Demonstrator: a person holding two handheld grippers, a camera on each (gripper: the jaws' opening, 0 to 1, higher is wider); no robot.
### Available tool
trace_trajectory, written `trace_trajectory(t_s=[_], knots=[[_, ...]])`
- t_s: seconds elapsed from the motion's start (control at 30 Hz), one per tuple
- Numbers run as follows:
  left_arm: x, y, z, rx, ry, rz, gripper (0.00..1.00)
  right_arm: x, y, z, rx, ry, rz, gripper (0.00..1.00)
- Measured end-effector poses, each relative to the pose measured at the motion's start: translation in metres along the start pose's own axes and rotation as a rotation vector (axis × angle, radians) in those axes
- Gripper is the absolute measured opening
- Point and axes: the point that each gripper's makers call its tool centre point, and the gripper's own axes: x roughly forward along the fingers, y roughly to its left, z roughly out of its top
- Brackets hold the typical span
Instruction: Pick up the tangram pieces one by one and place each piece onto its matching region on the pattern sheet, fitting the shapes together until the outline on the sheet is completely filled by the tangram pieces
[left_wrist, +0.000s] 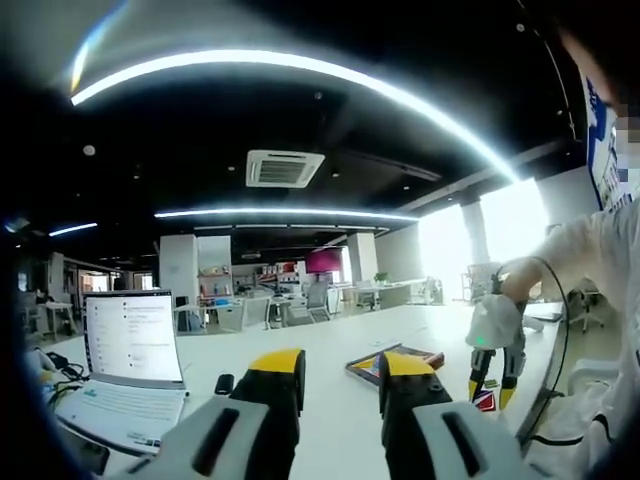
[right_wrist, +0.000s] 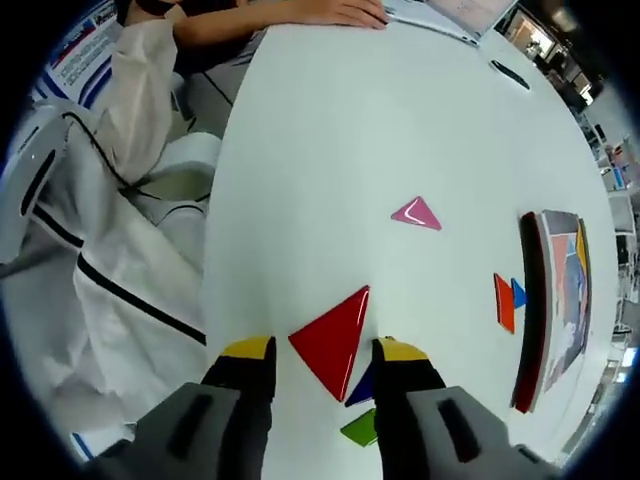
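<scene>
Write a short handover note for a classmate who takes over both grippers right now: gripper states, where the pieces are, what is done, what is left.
Left gripper: open, held up, holding nothing.
Right gripper: open, over the red triangle, not yet gripping it.
On the table: pink triangle, orange piece and small blue piece beside the tray; a dark blue piece and green piece near the red triangle.
Done: cannot tell.
Left: place every loose piece.
</scene>
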Motion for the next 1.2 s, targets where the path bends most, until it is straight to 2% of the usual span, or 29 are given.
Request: trace_trajectory(t_s=[0.17,0.27,0.57,0.77,1.03,1.13,1.2], knots=[[-0.001,0.001,-0.001,0.012,0.009,0.015,0.31,0.000,0.001,0.000,0.009,0.003,-0.005,0.37],[-0.003,0.003,0.001,0.008,0.000,0.023,0.31,-0.001,0.003,0.000,0.006,0.012,-0.002,0.29],[-0.002,0.003,0.001,0.011,0.002,0.023,0.31,-0.004,0.000,0.003,0.031,0.030,0.007,0.28],[-0.002,0.003,0.000,0.011,0.006,0.022,0.31,-0.008,0.000,0.011,0.069,0.003,0.040,0.28],[-0.003,0.004,0.002,0.008,0.001,0.023,0.31,-0.035,-0.029,0.032,0.120,-0.044,-0.012,0.28],[-0.002,0.003,0.001,0.010,0.007,0.020,0.31,-0.043,-0.045,0.038,0.163,-0.056,-0.042,0.28],[-0.002,0.003,0.001,0.010,0.005,0.020,0.31,-0.049,-0.062,0.040,0.223,-0.055,-0.082,0.28]])
